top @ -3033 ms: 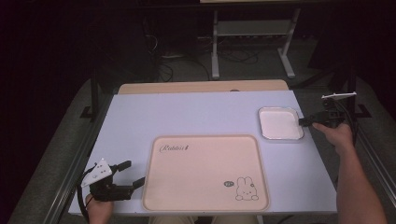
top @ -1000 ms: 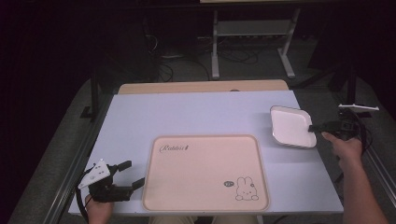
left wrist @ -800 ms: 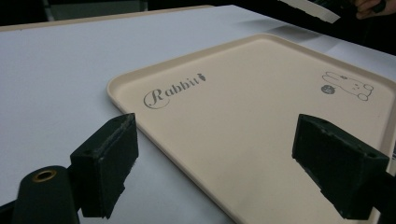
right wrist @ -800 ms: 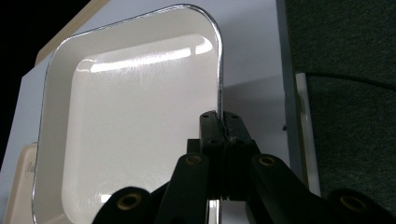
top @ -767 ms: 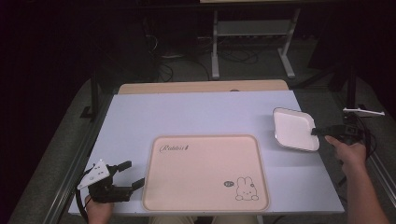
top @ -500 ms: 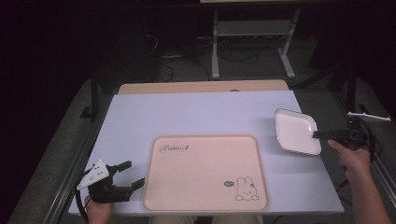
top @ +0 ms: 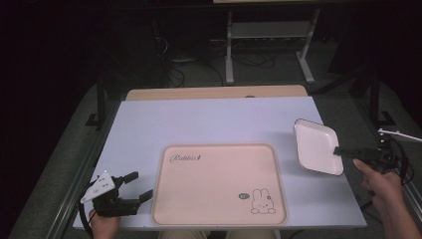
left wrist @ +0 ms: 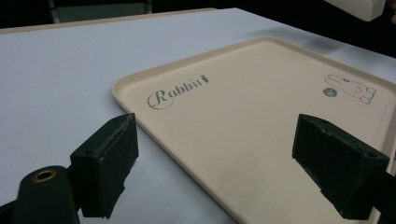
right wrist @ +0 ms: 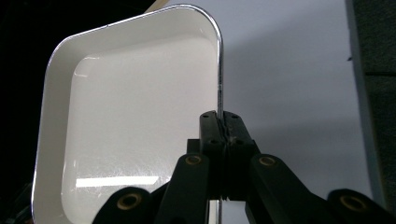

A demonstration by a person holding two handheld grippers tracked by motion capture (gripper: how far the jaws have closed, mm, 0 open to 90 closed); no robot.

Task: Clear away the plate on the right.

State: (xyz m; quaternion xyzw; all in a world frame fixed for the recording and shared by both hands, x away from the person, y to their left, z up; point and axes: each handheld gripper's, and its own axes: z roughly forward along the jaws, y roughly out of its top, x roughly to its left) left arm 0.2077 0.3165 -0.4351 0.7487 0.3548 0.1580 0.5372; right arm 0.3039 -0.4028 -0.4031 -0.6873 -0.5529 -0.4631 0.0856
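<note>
My right gripper has its fingers clamped on the rim of the white dish, pinching the thin edge between them; in the right gripper view the fingers meet almost flat together on that rim. The dish is square with rounded corners and empty, and I see it off the tabletop, tilted with its hollow side facing the high camera, over the tabletop's right edge. My right hand sits behind the gripper, off the right side of the tabletop, with the cable looping beside it.

My left gripper is at the near left corner of the tabletop, fingers apart with nothing between them (the left gripper view shows both pads spread wide, one over the bare tabletop and the other over the tray). It points toward the left edge of the tray, just beside it; whether it touches the tray I cannot tell.

The tray is a beige rectangle lying flat in the near middle of the tabletop, empty, with "Rabbit" written at its far left corner and a small rabbit drawing at its near right corner. The dish is well apart from the tray, to its right and a little farther back.
</note>
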